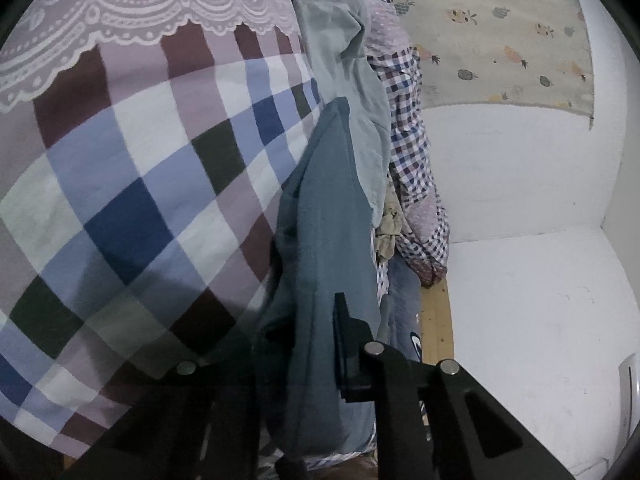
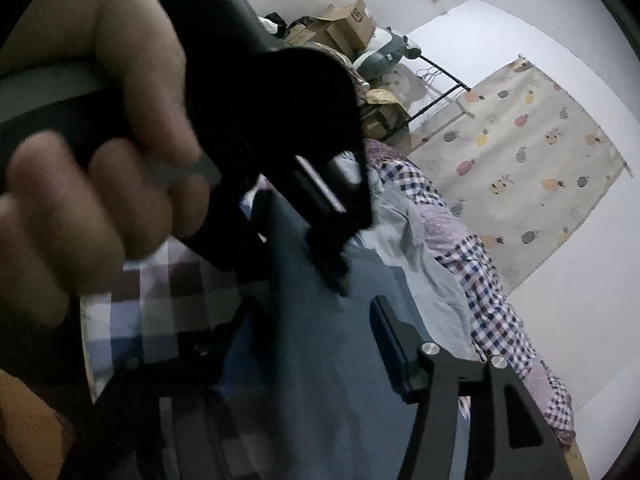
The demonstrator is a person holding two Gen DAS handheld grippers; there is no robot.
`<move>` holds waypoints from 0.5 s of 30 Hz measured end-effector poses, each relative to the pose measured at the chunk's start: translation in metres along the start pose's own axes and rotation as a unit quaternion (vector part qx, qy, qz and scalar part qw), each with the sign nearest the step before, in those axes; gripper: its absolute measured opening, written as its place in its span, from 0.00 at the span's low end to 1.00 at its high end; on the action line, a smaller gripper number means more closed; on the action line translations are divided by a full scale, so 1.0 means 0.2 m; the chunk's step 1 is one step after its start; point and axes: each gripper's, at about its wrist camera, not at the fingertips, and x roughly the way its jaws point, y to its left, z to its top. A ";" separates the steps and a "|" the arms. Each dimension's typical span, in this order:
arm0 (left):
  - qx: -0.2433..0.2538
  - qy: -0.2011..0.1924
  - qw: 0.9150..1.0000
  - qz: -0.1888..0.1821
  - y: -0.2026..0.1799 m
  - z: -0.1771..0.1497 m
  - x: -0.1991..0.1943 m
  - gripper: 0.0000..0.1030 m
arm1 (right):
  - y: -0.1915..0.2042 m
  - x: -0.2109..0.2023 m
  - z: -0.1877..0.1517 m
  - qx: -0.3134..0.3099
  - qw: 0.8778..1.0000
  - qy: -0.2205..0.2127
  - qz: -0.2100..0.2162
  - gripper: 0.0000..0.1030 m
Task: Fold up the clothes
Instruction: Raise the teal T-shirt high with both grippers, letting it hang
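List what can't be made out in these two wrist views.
- Left wrist view: the left gripper fingers' grip, buried in the dark teal fleece garment.
- Right wrist view: the checked bedspread, hidden by a blurred hand holding the other gripper.
- Right gripper: left finger too dark.

Both wrist views close over bed — sharing pineapple curtain [image 1: 500, 36].

No legible text anywhere. A cardboard box [image 2: 352, 20] in the right wrist view carries a dark printed mark on its side, too small and blurred to read. The pineapple-print cloth [image 2: 532, 148] on the wall shows pictures only, no lettering.
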 end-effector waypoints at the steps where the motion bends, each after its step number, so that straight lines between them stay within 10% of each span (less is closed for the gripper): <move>1: 0.003 -0.002 1.000 0.000 -0.01 0.00 -0.01 0.09 | 0.00 -0.01 -0.01 -0.001 1.000 0.004 -0.007 0.60; 15: 0.029 -0.011 0.999 -0.036 -0.18 0.03 -0.04 0.05 | -0.12 -0.02 -0.34 -0.013 0.990 0.097 -0.098 0.64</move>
